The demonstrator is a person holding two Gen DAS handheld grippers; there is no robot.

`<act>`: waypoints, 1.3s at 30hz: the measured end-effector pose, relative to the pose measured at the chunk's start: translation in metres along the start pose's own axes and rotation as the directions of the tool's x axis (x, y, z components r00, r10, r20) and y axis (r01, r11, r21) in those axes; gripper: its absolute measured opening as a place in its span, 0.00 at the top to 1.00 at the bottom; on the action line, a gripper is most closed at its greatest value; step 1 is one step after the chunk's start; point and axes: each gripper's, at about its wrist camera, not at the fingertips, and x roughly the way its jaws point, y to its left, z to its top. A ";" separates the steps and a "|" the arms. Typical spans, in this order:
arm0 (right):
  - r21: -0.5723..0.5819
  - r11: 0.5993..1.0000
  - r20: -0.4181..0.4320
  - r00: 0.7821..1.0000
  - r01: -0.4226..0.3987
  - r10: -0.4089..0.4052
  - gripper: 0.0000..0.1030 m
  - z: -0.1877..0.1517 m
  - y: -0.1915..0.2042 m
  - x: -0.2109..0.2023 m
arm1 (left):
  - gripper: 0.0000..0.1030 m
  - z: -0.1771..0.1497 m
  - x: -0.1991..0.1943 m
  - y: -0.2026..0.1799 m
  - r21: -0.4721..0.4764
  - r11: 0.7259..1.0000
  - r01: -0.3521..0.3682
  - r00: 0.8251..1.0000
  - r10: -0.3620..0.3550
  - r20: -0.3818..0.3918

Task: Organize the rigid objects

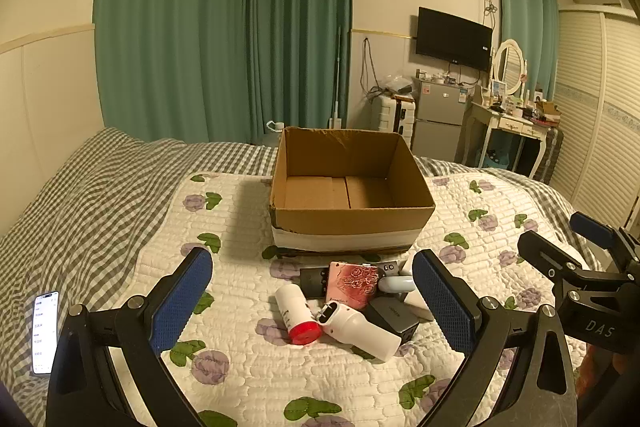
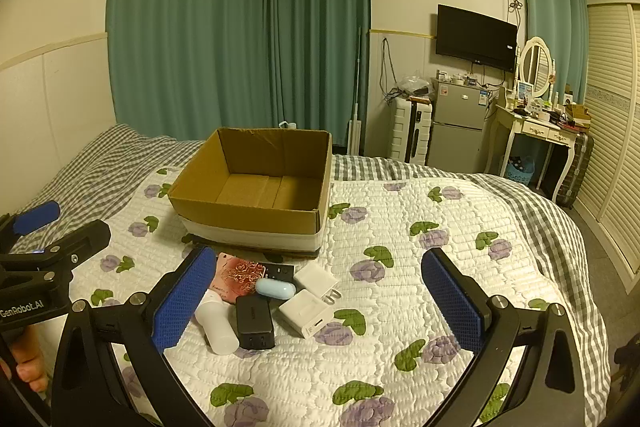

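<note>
- Two grippers hover over the floral quilt [image 1: 248, 367], both spread wide with nothing between their blue pads.
- Left gripper [image 1: 316, 301] frames the heap of small objects, which lies between and just beyond its fingertips: a white bottle with a red cap [image 1: 297, 314], a white handheld device [image 1: 358, 329], a pink rose-patterned case [image 1: 353, 283], a grey charger [image 1: 394, 317], a black remote [image 1: 313, 281] and a pale blue capsule case [image 1: 398, 283].
- Right gripper [image 2: 318, 301] has the same heap toward its left finger; two white adapters [image 2: 308, 311] lie nearer its middle, beside a black power brick [image 2: 255, 321].
- Cardboard box [image 1: 352, 219] stands open and upright just behind the heap, nothing visible inside.
- One lit phone [image 1: 45, 331] lies on the checked blanket, well apart to the left.
</note>
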 end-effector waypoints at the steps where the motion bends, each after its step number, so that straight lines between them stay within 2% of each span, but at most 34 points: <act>1: 0.000 1.000 0.000 1.000 0.000 0.000 0.00 0.000 0.000 0.000 | 0.01 0.000 0.000 0.000 0.001 1.000 0.000 1.000 0.000 -0.001; 39: -0.011 1.000 0.003 1.000 -0.018 0.018 0.00 0.001 0.005 -0.002 | 0.01 0.000 -0.006 0.000 0.026 1.000 0.001 1.000 -0.001 0.020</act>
